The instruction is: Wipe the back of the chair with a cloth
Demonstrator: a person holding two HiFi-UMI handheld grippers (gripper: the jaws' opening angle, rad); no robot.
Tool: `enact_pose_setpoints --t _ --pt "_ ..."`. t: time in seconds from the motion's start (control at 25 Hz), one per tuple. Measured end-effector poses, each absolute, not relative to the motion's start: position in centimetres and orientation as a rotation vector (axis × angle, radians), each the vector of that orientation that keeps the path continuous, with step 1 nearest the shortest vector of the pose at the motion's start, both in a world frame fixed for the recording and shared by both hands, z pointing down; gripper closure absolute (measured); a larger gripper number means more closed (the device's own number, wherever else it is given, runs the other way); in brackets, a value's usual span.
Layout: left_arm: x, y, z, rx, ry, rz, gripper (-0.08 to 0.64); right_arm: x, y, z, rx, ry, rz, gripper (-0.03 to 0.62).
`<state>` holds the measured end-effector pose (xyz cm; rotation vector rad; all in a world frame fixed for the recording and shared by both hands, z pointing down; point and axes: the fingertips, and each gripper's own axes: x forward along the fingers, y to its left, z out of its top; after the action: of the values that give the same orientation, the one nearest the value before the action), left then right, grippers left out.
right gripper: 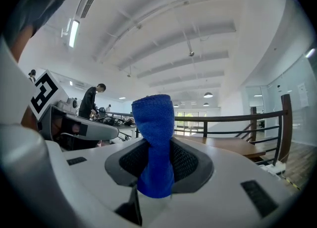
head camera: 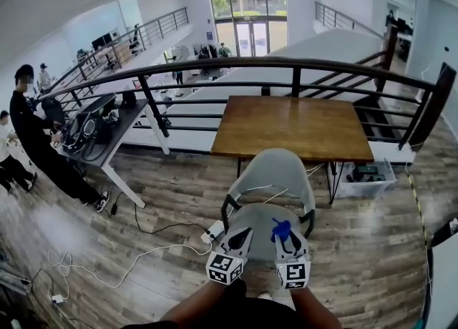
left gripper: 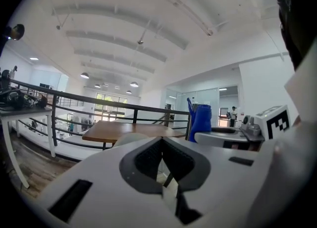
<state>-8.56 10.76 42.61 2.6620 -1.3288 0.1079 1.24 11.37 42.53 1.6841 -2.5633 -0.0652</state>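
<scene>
A dark railing (head camera: 215,70) runs across the landing, and just in front of it stands a wooden table (head camera: 293,129). The grey chair (head camera: 275,174) is pulled up to the table, its curved back nearest the table edge and its seat toward the person. Both tongs hang low over the seat, close side by side and short of the back. The left gripper (head camera: 240,236) is clenched on nothing, its pads meeting with only the chair showing beyond them. The right gripper (head camera: 284,239) is grasping the blue cloth (right gripper: 156,142), which stands up from between the jaws in a twisted roll. Wiping looks not yet begun. To do it well, the right tongs probably need to tip forward so the free end of the cloth lies flat on the back. They could then sweep from one edge to the other in overlapping passes, with the grip kept firm so the roll does not slip out.
</scene>
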Motion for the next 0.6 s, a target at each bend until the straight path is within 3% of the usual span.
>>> enact_pose_setpoints --t 0.6 --pt "-7.6 12.6 41.0 2.683 -1.315 0.139 0.561 1.5 13.2 42.2 1.686 -2.549 -0.026 0.476"
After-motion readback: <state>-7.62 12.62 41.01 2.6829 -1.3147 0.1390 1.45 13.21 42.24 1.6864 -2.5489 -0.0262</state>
